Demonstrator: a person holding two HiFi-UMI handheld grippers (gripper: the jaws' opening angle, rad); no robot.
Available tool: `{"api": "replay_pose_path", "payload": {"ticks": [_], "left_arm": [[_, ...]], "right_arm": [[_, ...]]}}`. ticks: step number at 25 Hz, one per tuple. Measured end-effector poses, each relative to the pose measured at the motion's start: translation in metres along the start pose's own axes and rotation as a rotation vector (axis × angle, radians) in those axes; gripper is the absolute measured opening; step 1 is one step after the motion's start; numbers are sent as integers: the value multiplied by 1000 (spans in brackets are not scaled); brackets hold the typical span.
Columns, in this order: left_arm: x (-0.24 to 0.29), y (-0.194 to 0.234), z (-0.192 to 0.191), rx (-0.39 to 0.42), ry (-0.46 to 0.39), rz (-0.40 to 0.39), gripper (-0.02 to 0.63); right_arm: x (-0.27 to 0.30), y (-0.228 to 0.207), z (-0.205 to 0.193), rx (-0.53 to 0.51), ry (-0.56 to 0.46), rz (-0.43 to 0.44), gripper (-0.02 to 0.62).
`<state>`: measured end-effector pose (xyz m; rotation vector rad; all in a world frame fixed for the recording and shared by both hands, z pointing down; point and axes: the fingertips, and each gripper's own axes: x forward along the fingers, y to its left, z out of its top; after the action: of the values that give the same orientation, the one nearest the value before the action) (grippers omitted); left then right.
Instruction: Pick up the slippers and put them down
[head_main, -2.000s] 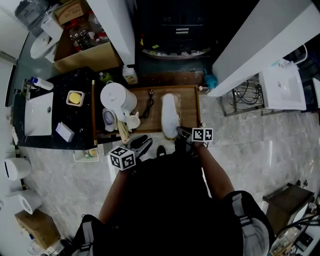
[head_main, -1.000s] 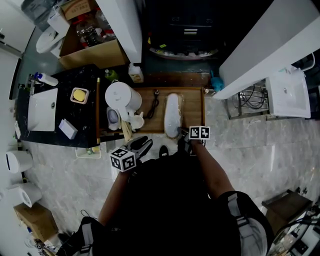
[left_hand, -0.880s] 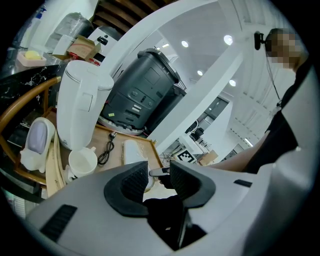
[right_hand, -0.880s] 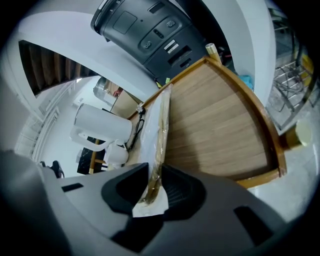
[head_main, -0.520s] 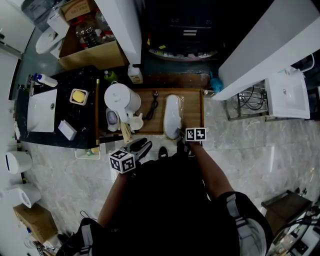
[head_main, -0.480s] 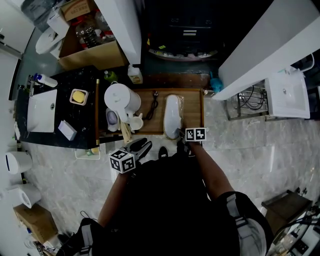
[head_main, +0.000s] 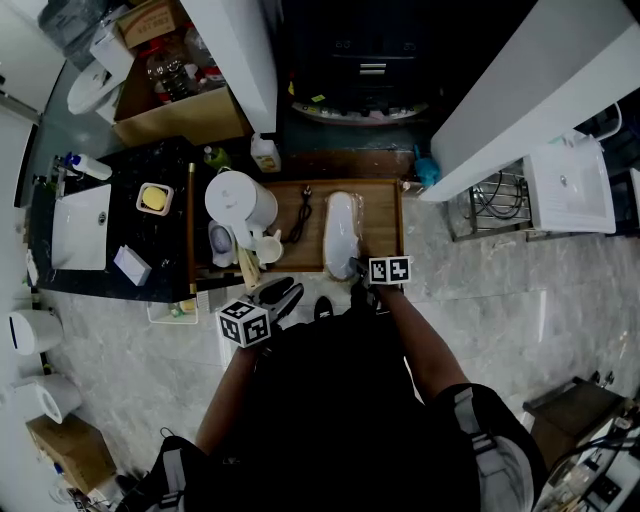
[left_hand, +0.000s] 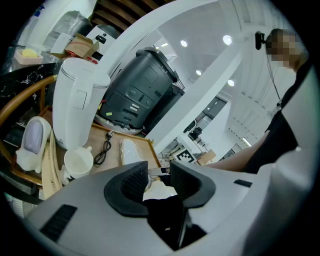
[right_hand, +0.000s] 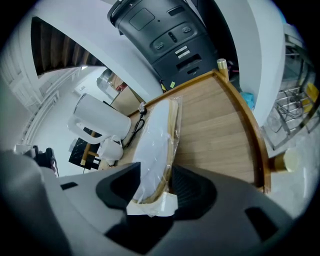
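On the wooden worktop (head_main: 381, 222) the wrapped slippers (right_hand: 153, 141) lie between the just-opening jaws of the right gripper (right_hand: 154, 188), unpinched; the left gripper (left_hand: 153, 181) is apart, empty.

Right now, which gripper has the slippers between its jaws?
The right gripper: the end of the plastic-wrapped slippers lies between its jaws, which have just been opening. The left gripper has nothing between its jaws.

A: Any readable text, labels, numbers?

B: None legible. Cardboard box (head_main: 145, 20) has print, too small to read. Black machine (right_hand: 160, 25) carries a pale label, unreadable. Left marker cube (head_main: 245, 322) and right marker cube (head_main: 389, 270) show square black-and-white patterns only, no characters.
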<state>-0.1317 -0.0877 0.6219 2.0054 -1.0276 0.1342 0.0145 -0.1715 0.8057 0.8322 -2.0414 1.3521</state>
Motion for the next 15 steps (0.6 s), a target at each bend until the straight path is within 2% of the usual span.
{"api": "replay_pose_path", "payload": {"ticks": [15], "left_arm": [[12,-9,1,18,9,-55,141]], "right_arm": [[-25,22,9,-14,-75,60,186]]}}
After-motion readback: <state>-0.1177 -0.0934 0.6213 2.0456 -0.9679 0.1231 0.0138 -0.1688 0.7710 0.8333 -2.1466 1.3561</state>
